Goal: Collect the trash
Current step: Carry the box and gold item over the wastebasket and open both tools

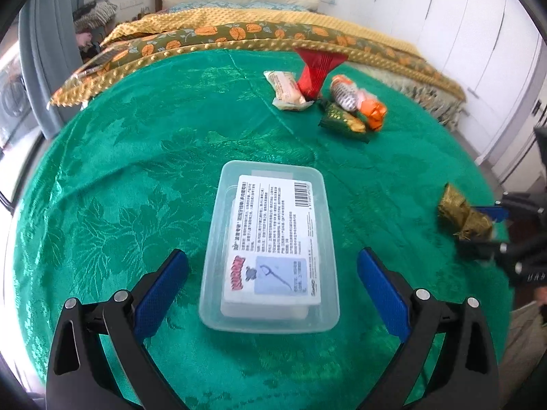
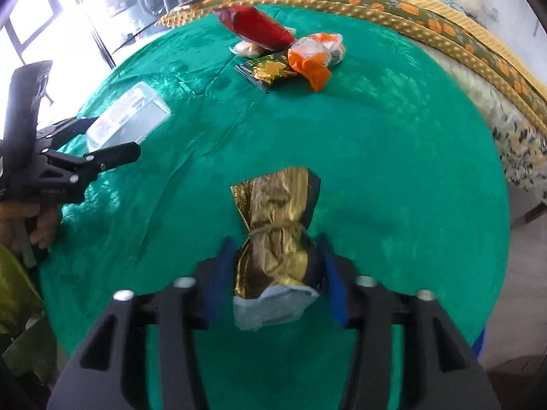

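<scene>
Your desk (image 1: 102,177) wears a green patterned cloth beside a bed (image 1: 239,30) and white wardrobes (image 1: 461,34), your left tool (image 1: 273,290) gaping around the clear plastic box (image 1: 270,256), your right tool (image 2: 277,273) flanking the gold wrapper (image 2: 277,225), contact unclear.

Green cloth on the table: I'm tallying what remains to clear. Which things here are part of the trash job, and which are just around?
Job:
gold wrapper between right tool
red wrapper
orange wrapper
green-gold wrapper
pale wrapper
clear plastic box
left tool

Around:
bed quilt
</scene>
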